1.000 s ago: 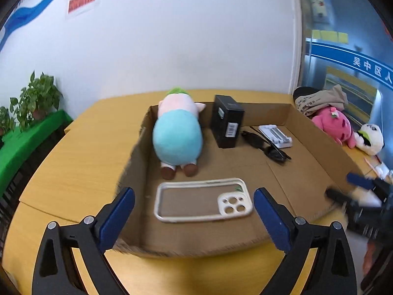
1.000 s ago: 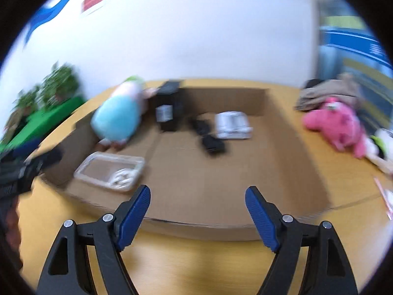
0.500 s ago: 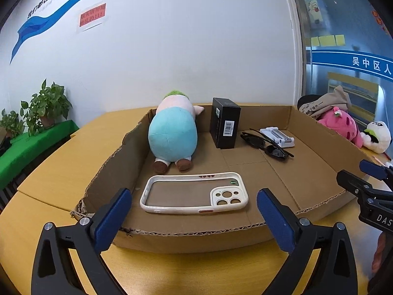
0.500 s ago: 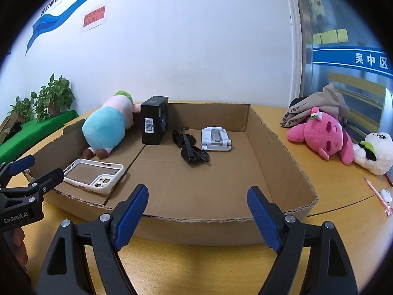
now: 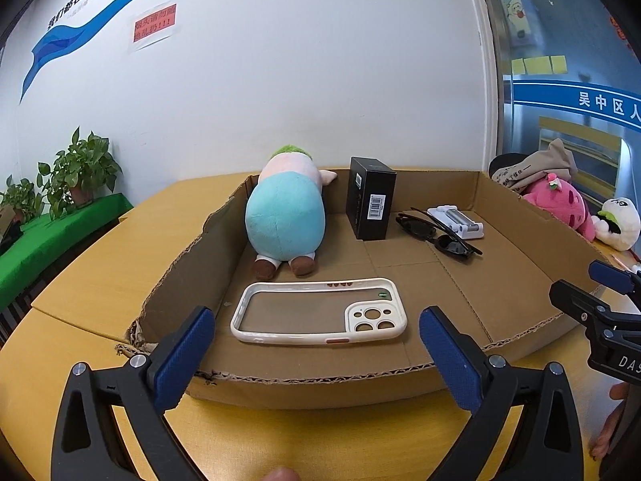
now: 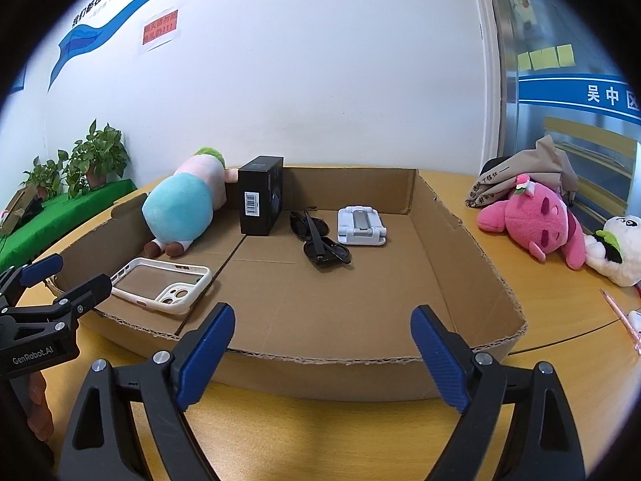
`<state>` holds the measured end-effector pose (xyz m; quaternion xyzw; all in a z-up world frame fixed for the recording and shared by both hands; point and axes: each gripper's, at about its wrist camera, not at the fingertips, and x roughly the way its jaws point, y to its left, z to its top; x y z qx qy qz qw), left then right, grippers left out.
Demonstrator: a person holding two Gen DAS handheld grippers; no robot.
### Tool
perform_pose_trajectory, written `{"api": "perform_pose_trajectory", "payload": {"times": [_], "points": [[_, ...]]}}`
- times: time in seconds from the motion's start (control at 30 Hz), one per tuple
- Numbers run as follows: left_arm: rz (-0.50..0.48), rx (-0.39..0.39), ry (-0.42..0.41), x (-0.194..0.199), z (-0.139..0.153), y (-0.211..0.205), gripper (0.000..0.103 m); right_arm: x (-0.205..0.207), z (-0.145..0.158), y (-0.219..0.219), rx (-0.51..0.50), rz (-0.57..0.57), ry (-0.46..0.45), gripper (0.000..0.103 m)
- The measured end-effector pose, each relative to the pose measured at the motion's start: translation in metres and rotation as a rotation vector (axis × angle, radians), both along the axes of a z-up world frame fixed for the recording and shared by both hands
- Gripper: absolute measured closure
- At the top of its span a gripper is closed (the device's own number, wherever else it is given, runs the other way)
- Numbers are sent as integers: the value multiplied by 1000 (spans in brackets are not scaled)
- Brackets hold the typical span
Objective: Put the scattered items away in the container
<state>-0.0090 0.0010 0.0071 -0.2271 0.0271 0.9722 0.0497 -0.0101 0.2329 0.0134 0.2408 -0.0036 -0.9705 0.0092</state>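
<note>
A shallow cardboard box (image 5: 320, 385) (image 6: 472, 248) lies on the wooden table. In it are a blue and pink plush (image 5: 285, 216) (image 6: 180, 208), a black carton (image 5: 370, 204) (image 6: 260, 196), black sunglasses (image 5: 438, 232) (image 6: 320, 242), a white phone stand (image 5: 456, 220) (image 6: 360, 226) and a white phone case (image 5: 320, 312) (image 6: 162, 280). My left gripper (image 5: 314, 354) is open and empty at the box's near edge, before the case. My right gripper (image 6: 322, 346) is open and empty at the near edge further right.
A pink plush (image 6: 533, 222) (image 5: 561, 204), a white panda plush (image 6: 617, 248) (image 5: 617, 222) and a folded grey cloth (image 6: 525, 172) lie on the table right of the box. A pink pen (image 6: 619, 312) lies at the far right. Potted plants (image 5: 76, 172) stand at the left.
Both grippers have pulled back and dropped lower, so the box is seen from a flatter angle. Both stay open and empty. The things in the box have not moved.
</note>
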Motion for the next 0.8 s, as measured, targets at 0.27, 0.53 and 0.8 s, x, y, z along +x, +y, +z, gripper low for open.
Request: {"api": "perform_pose_trajectory", "payload": {"times": [0.27,0.53,0.8], "points": [[0,2,-1,-1,0,-1,0,0,0,0,0,0,0,14],[1,2,0,-1,0,-1,0,0,0,1,-1,1,0,14],[1,2,0,-1,0,-1,0,0,0,1,-1,0,0,14]]}}
